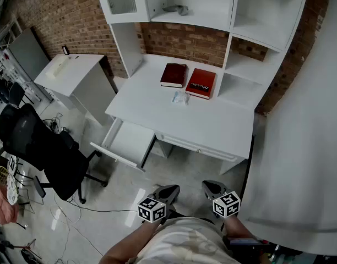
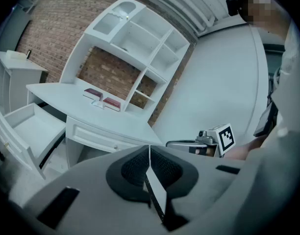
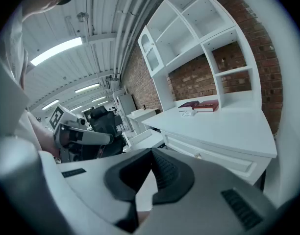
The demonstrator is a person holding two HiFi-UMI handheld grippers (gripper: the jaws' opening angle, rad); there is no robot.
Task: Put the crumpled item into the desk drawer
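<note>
1. Both my tools hang low by my body. The left tool (image 1: pixel 167 192) and right tool (image 1: pixel 211 189) each have their jaws pressed together on nothing, which makes sense since I'm not at the desk (image 1: pixel 212 122) yet.
2. The crumpled item (image 1: pixel 180 98) sits on the desk at my 12 o'clock, just in front of the red books (image 1: pixel 174 75) and well apart from both tools.
3. The drawer (image 1: pixel 127 142) stands pulled out at about 10 o'clock, so I reckon there's no opening step needed.
4. Next up, probably: spread one tool's jaws, step in and pinch it gently. Looks light and squashy.
</note>
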